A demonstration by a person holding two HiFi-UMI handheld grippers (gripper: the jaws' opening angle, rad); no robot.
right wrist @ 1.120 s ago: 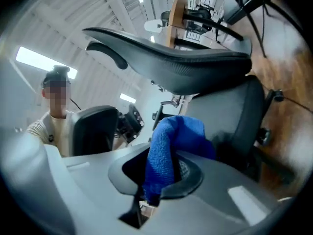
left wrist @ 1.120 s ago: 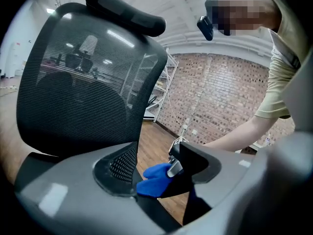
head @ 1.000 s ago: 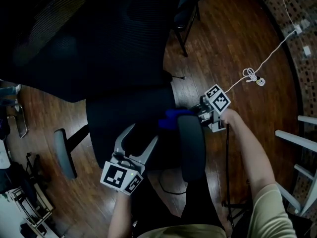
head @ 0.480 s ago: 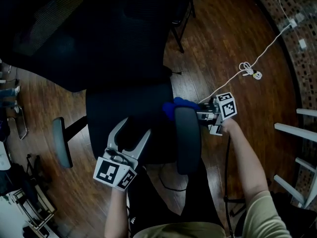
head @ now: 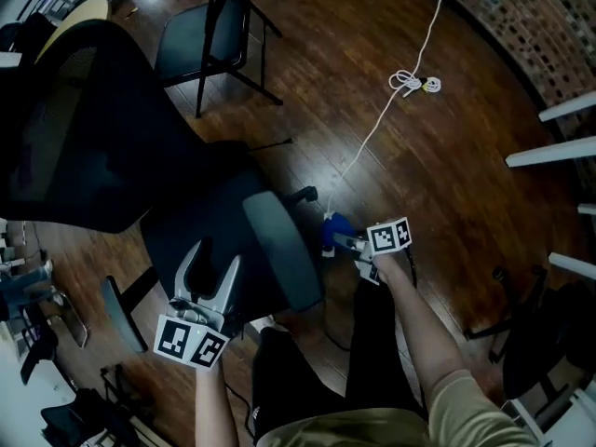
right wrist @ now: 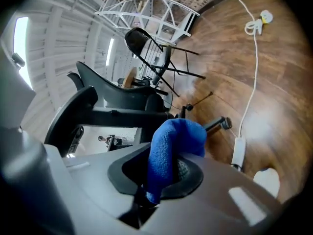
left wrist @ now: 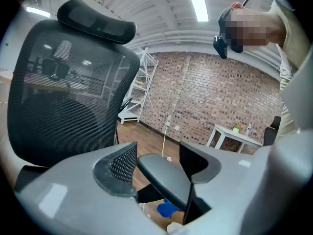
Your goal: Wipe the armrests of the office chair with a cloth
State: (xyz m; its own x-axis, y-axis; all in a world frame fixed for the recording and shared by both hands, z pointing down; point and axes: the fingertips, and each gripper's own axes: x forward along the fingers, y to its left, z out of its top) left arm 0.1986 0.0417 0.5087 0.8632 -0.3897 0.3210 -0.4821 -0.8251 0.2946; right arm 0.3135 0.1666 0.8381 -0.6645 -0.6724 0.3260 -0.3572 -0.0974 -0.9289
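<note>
An office-style workroom in a converted loft: a black mesh office chair [head: 84,138] stands on a dark wood plank floor [head: 447,175]. Behind the chair runs a bare brick wall [left wrist: 220,97], with a white metal shelving rack [left wrist: 139,89] and a small white table [left wrist: 237,136] set against it. A black folding chair [head: 200,40] stands near the office chair, a white power cable [head: 382,128] trails across the boards beside it, and strip lights [left wrist: 195,1] glow overhead.
</note>
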